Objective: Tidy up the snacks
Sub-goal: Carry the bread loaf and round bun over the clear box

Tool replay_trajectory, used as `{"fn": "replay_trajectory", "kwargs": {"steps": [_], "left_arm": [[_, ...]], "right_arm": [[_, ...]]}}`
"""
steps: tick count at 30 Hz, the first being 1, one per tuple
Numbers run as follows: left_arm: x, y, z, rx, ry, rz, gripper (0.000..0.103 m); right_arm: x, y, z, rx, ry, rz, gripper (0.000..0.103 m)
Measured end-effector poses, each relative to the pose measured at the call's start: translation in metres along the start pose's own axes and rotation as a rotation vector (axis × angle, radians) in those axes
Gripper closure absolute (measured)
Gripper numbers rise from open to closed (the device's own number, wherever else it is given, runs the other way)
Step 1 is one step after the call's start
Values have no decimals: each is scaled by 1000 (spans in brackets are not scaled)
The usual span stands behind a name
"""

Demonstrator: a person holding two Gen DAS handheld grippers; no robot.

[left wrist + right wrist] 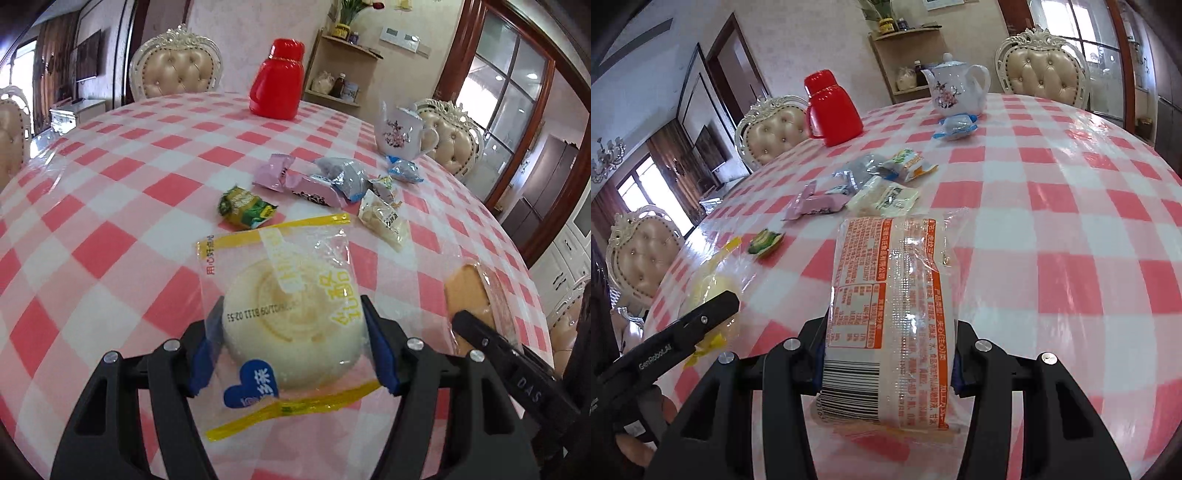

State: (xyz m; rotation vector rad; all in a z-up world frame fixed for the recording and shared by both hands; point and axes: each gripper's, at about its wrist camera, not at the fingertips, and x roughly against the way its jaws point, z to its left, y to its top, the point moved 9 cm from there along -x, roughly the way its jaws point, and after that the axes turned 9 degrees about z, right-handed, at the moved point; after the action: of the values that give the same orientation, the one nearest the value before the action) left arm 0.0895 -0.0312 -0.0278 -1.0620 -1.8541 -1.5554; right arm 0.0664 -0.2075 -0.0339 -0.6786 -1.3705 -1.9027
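Observation:
My left gripper (293,325) is shut on a round pale cake in a clear wrapper with yellow ends (284,295), held over the pink checked table. My right gripper (890,350) is shut on a bread pack with orange print and a barcode (886,314). The right gripper (491,332) and its bread show at the right of the left wrist view. The left gripper (701,317) with the yellow cake (709,288) shows at the left of the right wrist view. A pile of small snack packets (332,184) lies ahead, with a green packet (245,206) apart at its left.
A red thermos jug (277,79) and a white floral teapot (399,129) stand at the far side of the table (110,184). A blue-white packet (956,125) lies by the teapot. Cream padded chairs (177,70) surround the table. A corner shelf (340,70) stands behind.

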Motion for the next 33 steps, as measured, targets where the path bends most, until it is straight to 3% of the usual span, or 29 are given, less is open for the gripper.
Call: {"fn": "replay_trajectory", "kwargs": {"steps": [14, 24, 33], "left_arm": [[49, -50, 16, 30, -19, -56, 35], [95, -91, 53, 31, 42, -65, 35], [141, -128, 82, 14, 112, -90, 35]], "right_arm": [[24, -58, 64, 77, 84, 16, 56], [32, -88, 98, 73, 202, 81, 56], [37, -113, 135, 135, 246, 120, 56]]}}
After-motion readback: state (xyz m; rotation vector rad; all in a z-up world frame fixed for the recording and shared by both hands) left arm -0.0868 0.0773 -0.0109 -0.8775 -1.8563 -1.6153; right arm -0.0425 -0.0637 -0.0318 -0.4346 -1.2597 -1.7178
